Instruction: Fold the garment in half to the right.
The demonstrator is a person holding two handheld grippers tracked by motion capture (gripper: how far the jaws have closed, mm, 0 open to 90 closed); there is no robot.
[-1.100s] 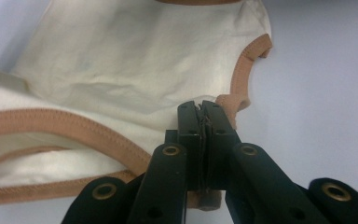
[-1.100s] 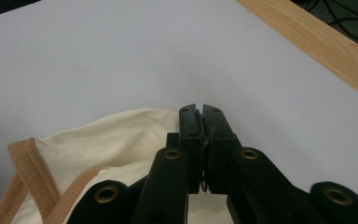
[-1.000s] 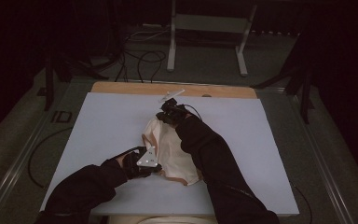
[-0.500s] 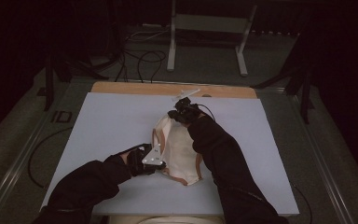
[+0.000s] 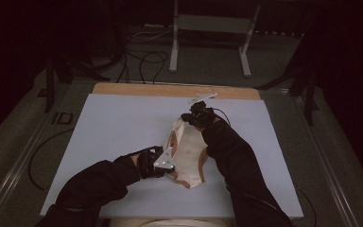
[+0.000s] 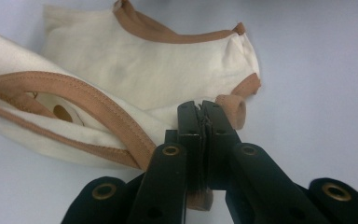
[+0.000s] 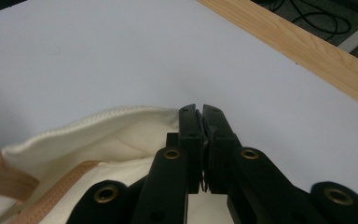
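Observation:
A cream garment with tan-brown trim [image 5: 189, 151] lies stretched on the pale mat, running from the middle toward the near edge. My left gripper [image 5: 166, 163] is shut on its near end; in the left gripper view the jaws [image 6: 200, 109] pinch a tan strap [image 6: 230, 108], with the cream body [image 6: 144, 74] spread beyond. My right gripper [image 5: 193, 118] is shut on the far end; in the right gripper view its jaws [image 7: 200, 112] clamp the stitched cream hem [image 7: 121, 126]. Part of the cloth is hidden under the right sleeve.
The pale mat [image 5: 113, 127] covers the table, with a wooden strip [image 5: 137, 89] along its far edge. Cables [image 5: 144, 56] and a grey metal stand [image 5: 208, 33] are on the floor behind. Bare mat lies left and right of the garment.
The right gripper has carried the far end of the garment farther away and to the right. The left gripper drifted slightly right. The cloth now lies longer and more stretched.

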